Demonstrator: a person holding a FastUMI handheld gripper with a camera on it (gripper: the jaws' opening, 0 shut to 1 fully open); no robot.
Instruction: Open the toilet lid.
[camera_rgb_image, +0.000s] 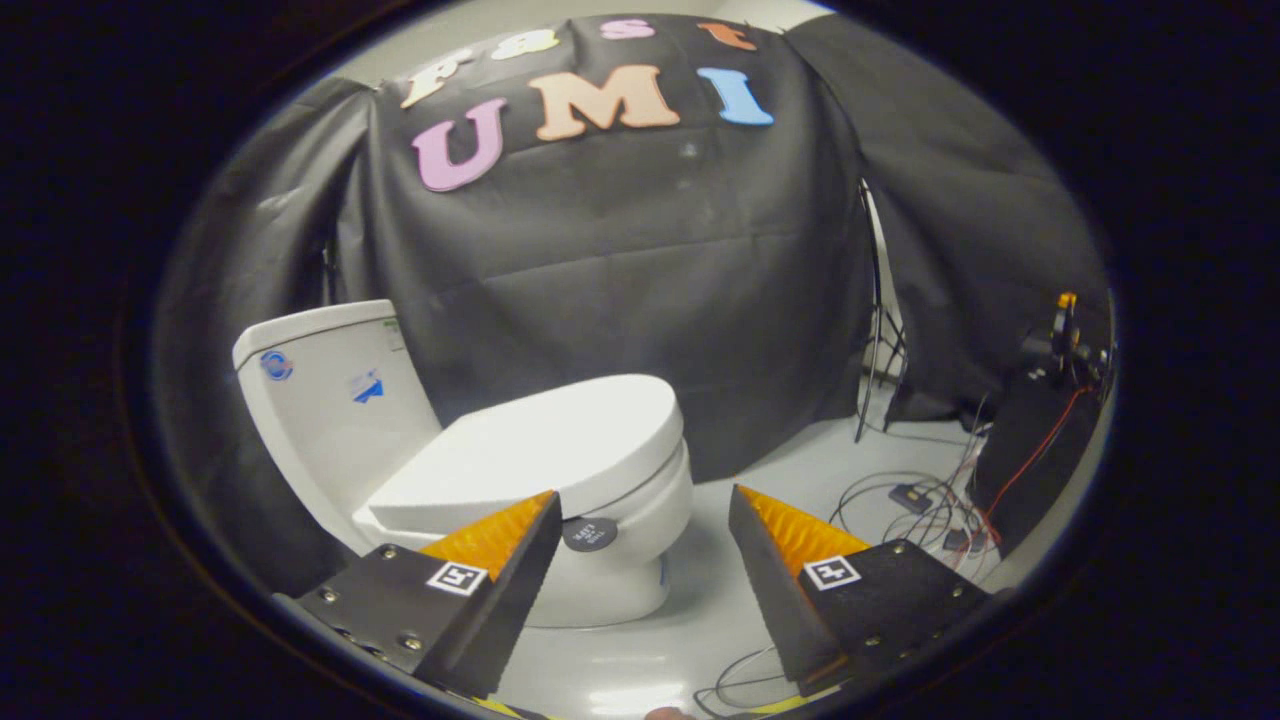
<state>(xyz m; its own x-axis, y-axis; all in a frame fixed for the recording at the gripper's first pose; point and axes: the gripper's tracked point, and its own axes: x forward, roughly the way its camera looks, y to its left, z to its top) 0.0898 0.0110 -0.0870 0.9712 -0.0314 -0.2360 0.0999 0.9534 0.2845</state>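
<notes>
Gripper (640, 510): fingers spread wide, grasping nothing, aimed for an approach. Toilet lid (545, 450): down flat on the bowl (640, 520), front edge just beyond the left finger, unlifted. Tank (330, 400) behind. Cables (920, 500) on the floor (800, 470), well aside.

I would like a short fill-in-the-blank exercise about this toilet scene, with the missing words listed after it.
1. The toilet lid is ____, lying flat on the seat.
2. The tongs are ____, with nothing held between the fingers.
3. The tank stands against the ____ cloth wall.
4. Loose cables lie on the ____ beside the toilet.

Missing words: closed; open; black; floor
</notes>
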